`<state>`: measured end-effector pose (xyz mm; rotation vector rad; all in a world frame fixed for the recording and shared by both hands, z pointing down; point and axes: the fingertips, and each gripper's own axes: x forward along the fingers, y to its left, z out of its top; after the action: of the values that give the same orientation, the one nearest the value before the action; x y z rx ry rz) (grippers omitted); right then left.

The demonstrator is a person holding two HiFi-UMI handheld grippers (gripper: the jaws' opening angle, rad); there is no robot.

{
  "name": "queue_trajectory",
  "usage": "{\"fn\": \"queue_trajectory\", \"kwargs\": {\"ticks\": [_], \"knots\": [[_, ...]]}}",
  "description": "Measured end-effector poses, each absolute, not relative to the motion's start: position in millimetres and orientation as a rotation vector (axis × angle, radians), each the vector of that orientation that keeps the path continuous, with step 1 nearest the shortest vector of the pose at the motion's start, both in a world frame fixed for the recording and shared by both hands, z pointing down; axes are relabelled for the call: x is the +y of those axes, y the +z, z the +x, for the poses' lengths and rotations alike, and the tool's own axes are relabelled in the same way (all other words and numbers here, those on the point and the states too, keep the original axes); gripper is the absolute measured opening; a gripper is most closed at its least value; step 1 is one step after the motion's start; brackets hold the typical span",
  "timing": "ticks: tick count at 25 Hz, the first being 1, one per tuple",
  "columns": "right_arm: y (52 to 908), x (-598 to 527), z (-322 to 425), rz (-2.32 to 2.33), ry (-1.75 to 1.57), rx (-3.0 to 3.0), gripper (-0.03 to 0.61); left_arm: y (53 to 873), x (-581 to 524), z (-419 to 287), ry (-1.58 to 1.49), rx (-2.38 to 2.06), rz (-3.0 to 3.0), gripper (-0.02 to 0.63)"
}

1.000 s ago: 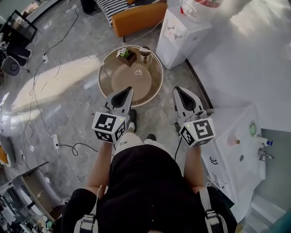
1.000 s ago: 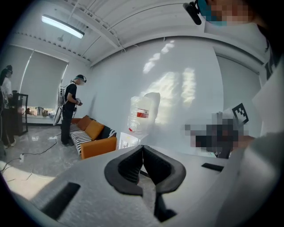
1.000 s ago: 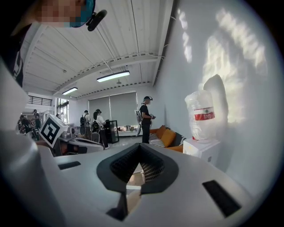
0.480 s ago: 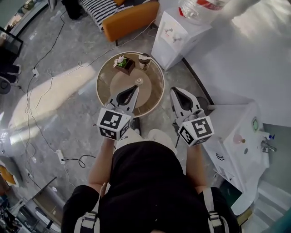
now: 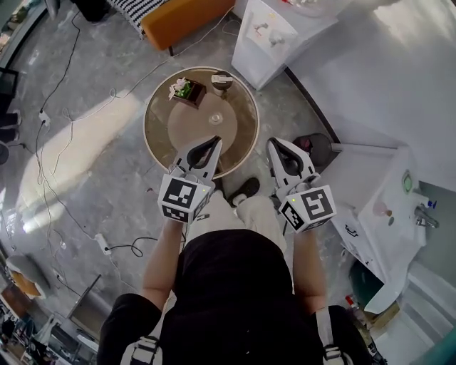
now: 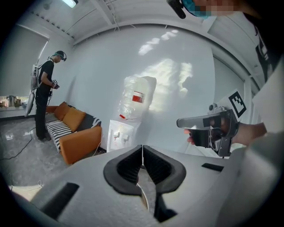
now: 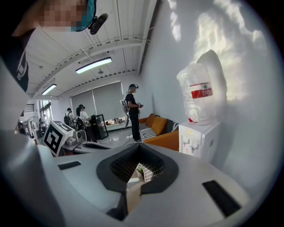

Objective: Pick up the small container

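Orange sofa (image 5: 182, 20): stood at the far left, with a striped cushion at its far end.
Round table (image 5: 184, 127): sat on the grey floor ahead of the person, brown in the middle with a glassy outer ring.
Plant box (image 5: 187, 89): was a dark square box of green leaves and pale flowers on the table's far left part.
Left gripper (image 5: 213, 143): hovered over the table's near edge. Its jaws were pressed together with nothing between them, as the left gripper view (image 6: 142, 149) also showed.
Small container (image 5: 215, 117): stood alone near the middle of the table, just beyond the left gripper's tips and apart from them. It looked pale and partly see-through, too small for further detail.
Lidded cup (image 5: 221, 83): stood at the table's far edge, right of the plant box, with a dark body and a white top.
Right gripper (image 5: 274, 142): was held off the table's right edge, above the floor. Its tips were closed on each other and empty, which the right gripper view (image 7: 140, 144) confirmed.
Water dispenser (image 5: 274, 28): was a white cabinet against the far wall, right of the sofa.
Sink unit (image 5: 388, 214): was white and stood at the far right.
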<state>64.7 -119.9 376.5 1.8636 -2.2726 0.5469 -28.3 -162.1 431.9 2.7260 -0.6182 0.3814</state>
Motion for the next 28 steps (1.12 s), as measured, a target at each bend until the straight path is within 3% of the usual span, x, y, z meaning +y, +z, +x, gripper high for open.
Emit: {"fn": "queue_trajectory", "kwargs": {"ticks": [16,20,28], "knots": [[499.2,-155.0,86.9,1.836,0.702,-2.165,0.003,576.9,-193.4,2.6,0.447,-0.657,2.656,0.024],[531.0,-164.0,91.0,1.826,0.73,-2.149,0.003,622.3,-191.5,6.4,0.471,-0.659,2.662,0.104],[604.3,-171.3,89.6,1.786,0.785,-2.134,0.003,708.7,-199.5,3.3,0.526,-0.698,2.621,0.162]]}}
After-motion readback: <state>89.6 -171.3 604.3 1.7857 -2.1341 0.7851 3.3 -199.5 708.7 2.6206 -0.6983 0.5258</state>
